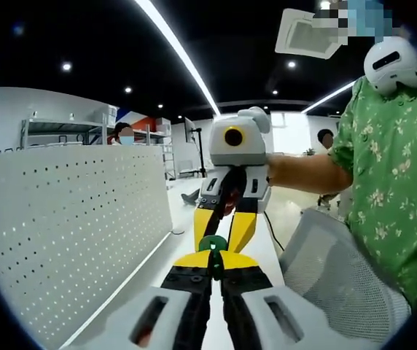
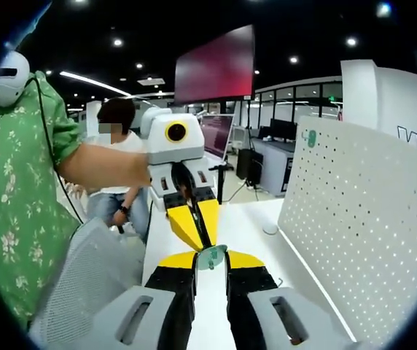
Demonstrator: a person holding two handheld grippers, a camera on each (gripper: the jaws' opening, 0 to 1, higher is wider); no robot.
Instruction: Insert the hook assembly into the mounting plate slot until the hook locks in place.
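Note:
A small green hook assembly (image 1: 212,244) (image 2: 212,257) hangs in the air between my two grippers, which point at each other tip to tip. My left gripper (image 1: 213,266) has its jaws pressed together on the near end of the piece; in the right gripper view it (image 2: 207,244) comes in from above with its yellow jaws in a narrow V. My right gripper (image 2: 212,264) holds the piece from the other side with a small gap between its jaws, and in the left gripper view it (image 1: 221,235) reaches in from above. The white perforated mounting plate (image 1: 70,233) (image 2: 361,219) stands upright beside both grippers.
A long white table (image 1: 183,233) (image 2: 248,219) runs under the grippers along the foot of the plate. A person in a green patterned shirt (image 1: 391,168) (image 2: 12,182) stands on the other side, next to a grey mesh chair back (image 1: 332,273) (image 2: 84,281). Other people sit further back.

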